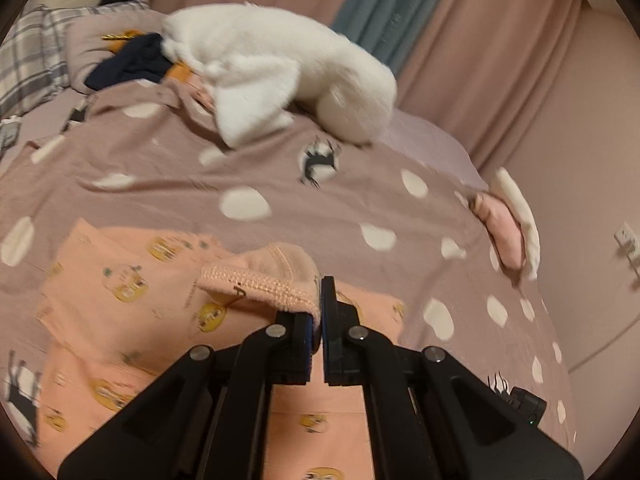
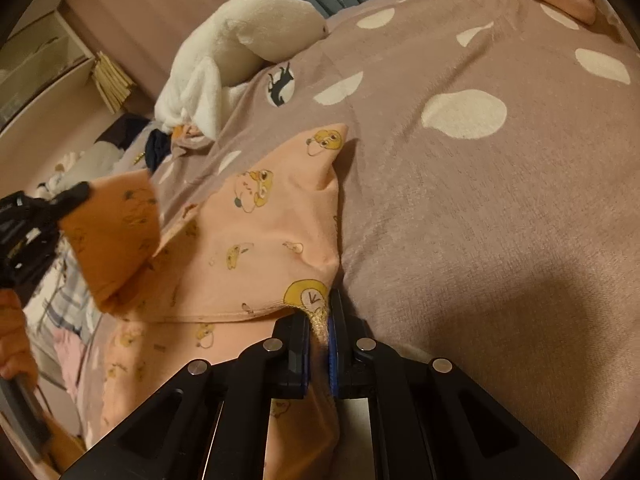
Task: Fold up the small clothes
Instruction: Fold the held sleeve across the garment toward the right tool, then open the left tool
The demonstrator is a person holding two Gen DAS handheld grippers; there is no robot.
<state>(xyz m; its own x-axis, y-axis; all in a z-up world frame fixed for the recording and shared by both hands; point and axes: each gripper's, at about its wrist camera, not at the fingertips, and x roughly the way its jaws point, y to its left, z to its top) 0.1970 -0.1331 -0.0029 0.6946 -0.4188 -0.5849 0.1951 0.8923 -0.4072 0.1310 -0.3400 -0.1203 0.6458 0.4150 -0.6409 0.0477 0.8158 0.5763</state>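
Pink curtains (image 1: 500, 40) hang along the far wall, with a strip of teal curtain (image 1: 384, 8) between them, and a wall socket (image 1: 627, 240) sits on the pink wall off to one side. Most of the room is taken up by the bed, covered in a mauve duvet with white spots and small black animal prints (image 1: 320, 208). At its far end lies a big white plush toy (image 1: 288, 64), its floppy limb spilling onto the duvet. Beside the toy is a heap of dark navy clothing (image 1: 128, 60), and past that a grey plaid pillow (image 1: 28, 52). A small pink cushion with a white trim (image 1: 504, 224) rests at the bed's edge. In the right wrist view, a pale shelf unit with a row of books (image 2: 112, 84) stands in the corner beyond the bed.

The peach-pink small garment with yellow cartoon prints (image 1: 132, 280) lies spread on the near part of the duvet. The left gripper (image 1: 318, 320) is pinching the garment's ribbed hem, lifted and folded over above the flat cloth. The right gripper (image 2: 320, 332) is pinching another edge of the same garment, which rises in a peak from it. From that side, the left gripper shows at the far left, holding a raised flap.
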